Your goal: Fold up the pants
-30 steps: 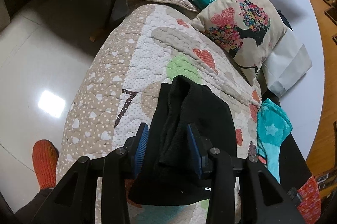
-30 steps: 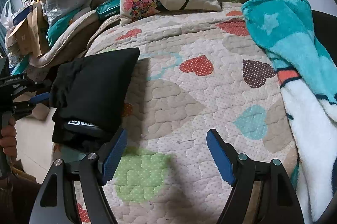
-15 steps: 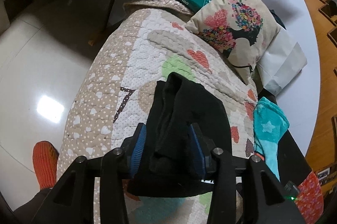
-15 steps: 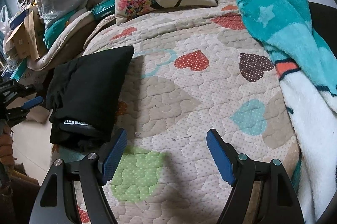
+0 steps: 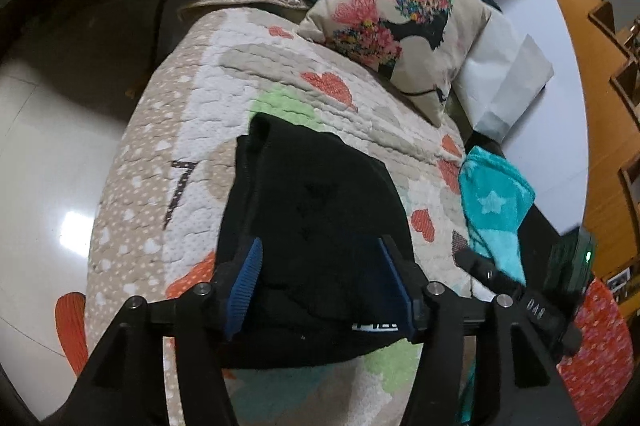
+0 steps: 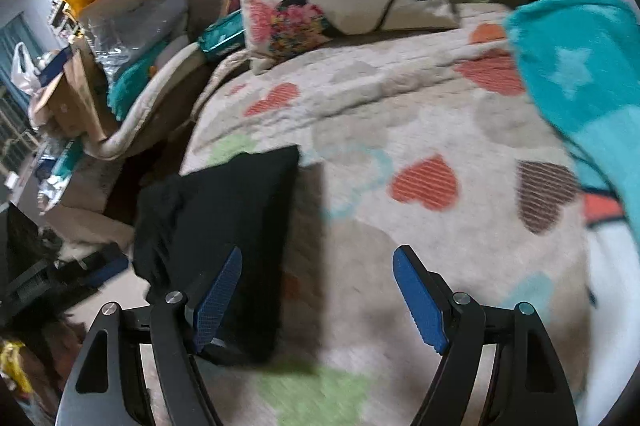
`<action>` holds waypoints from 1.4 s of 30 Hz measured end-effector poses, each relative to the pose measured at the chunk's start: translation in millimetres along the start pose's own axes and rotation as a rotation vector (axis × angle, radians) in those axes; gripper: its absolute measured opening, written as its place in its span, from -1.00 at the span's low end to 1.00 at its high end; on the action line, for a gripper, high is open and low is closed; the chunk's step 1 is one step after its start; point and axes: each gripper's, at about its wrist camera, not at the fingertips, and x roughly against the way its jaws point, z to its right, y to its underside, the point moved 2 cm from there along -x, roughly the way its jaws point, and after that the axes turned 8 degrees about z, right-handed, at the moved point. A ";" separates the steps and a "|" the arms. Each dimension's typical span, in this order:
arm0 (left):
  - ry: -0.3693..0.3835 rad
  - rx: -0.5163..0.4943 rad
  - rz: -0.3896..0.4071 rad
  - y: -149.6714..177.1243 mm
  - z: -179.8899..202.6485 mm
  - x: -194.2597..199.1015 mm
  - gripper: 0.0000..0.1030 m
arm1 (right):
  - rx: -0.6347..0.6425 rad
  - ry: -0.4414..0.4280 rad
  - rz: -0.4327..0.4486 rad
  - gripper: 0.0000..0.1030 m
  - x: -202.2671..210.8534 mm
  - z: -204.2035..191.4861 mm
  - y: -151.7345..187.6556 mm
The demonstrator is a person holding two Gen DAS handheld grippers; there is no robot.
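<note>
While letting go, could snag — left gripper (image 5: 316, 282) with blue pads spreading, the black folded pants (image 5: 316, 209) lying between them but no longer pinched, loose cloth close enough to catch a finger and drag the top layer askew. Right gripper (image 6: 316, 298) released wide and empty, left pad over the bundle's edge — a careless sweep could nudge it. Folded compactly near the edge of the cream heart-print quilt (image 6: 400, 129); beyond, a floral cushion (image 5: 396, 21).
</note>
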 end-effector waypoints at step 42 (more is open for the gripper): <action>-0.042 -0.036 0.002 -47.3 54.4 -89.3 -0.34 | -0.096 -0.240 -0.069 -0.17 -83.9 -6.2 -82.6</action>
